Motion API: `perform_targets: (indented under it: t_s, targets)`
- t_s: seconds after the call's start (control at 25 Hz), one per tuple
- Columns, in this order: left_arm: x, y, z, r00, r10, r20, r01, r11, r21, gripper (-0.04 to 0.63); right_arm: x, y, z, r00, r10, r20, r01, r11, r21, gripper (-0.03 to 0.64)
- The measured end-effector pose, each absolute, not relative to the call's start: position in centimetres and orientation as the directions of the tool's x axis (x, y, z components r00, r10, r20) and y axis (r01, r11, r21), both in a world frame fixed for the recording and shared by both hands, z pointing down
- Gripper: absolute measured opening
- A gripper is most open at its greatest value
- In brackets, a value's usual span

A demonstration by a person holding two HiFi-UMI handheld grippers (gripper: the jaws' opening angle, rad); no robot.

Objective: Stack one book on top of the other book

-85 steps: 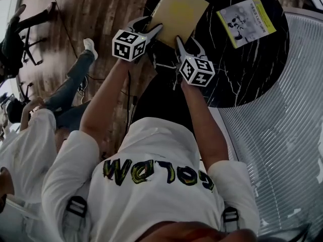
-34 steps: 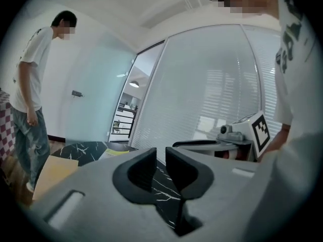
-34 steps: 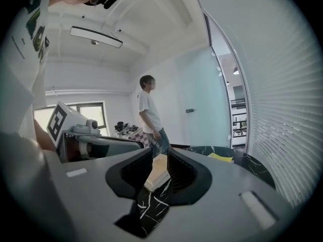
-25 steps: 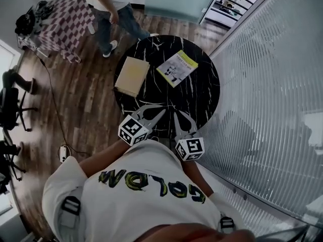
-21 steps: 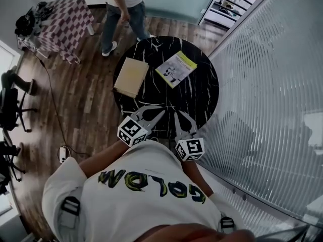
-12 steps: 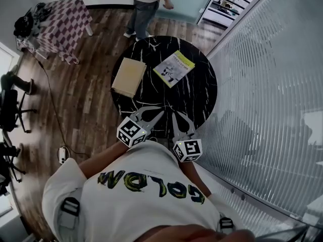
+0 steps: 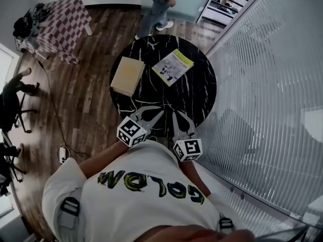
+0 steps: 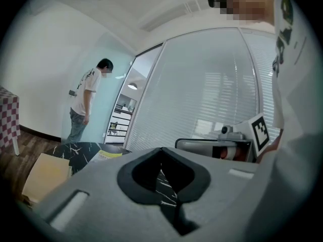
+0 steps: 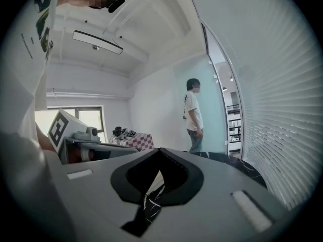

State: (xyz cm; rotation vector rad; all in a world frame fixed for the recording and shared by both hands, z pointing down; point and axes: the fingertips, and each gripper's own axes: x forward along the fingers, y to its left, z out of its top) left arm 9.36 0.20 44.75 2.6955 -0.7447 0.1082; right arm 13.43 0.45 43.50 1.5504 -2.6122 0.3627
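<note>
A tan book (image 7: 127,76) lies flat at the left of the round black marble table (image 7: 194,102). A white book with a yellow band (image 7: 172,67) lies apart from it, further right. Both books also show in the left gripper view, the tan book (image 8: 45,174) and the white book (image 8: 111,154). My left gripper (image 7: 160,112) and right gripper (image 7: 175,115) hover side by side over the table's near edge, well short of both books. The jaws of both are shut with nothing between them, as the left gripper (image 8: 161,151) and right gripper (image 9: 160,151) show in their own views.
A person (image 7: 161,4) stands on the wooden floor just beyond the table. A checkered table (image 7: 60,26) with gear stands at the back left and an office chair (image 7: 11,105) at the left. A glass wall with blinds (image 7: 267,95) runs along the right.
Both grippers have drawn back from the tan book, which they flanked earlier, to the table's near edge. Over the last second they stay still. The person behind has walked to the right.
</note>
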Motion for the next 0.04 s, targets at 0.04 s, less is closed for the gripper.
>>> perform_targets:
  t_s: [0.04]
  targets:
    - [9.49,0.23,44.91,0.859,-0.485,0.163,-0.511,-0.804,0.305,0.003,13.57,0.48,43.64,-0.483,-0.855,0.19,-0.874,0.458,-0.161,0.003]
